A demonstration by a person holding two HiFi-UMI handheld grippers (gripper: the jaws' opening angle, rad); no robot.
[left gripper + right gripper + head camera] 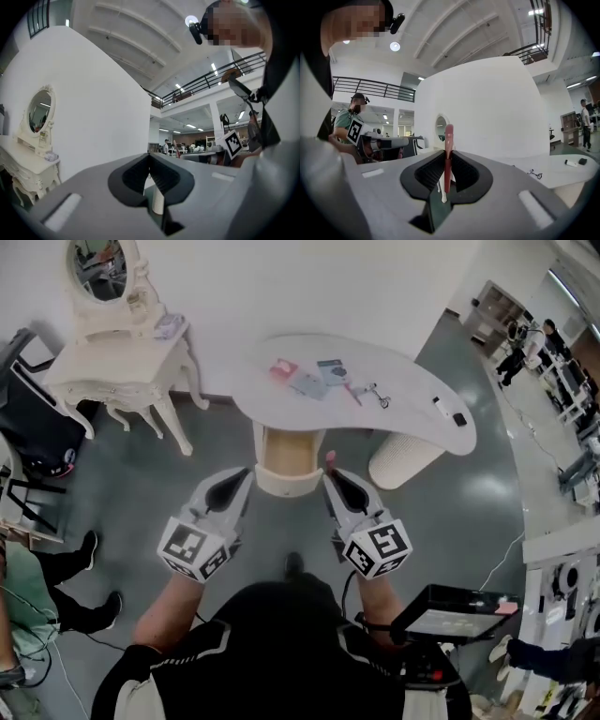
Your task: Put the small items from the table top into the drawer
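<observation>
A white curved table [412, 381] carries small items: a pink one [283, 368], flat blue-grey cards [311, 383], a thin wire piece [380, 397], a white piece [439, 404] and a black one [458, 419]. Under its front edge a drawer [289, 454] with a wood-coloured inside stands pulled out. My right gripper [331, 472] is in front of the drawer, shut on a thin pink stick [448, 136] that stands upright between its jaws [448, 152]. My left gripper [246, 474] is beside it, its jaws [150, 157] together with nothing in them.
A white dressing table with an oval mirror [112, 352] stands at the left. A white ribbed pedestal [403, 460] stands under the table's right part. A seated person's legs [66, 568] are at the far left. A black device [450, 610] is near my right elbow.
</observation>
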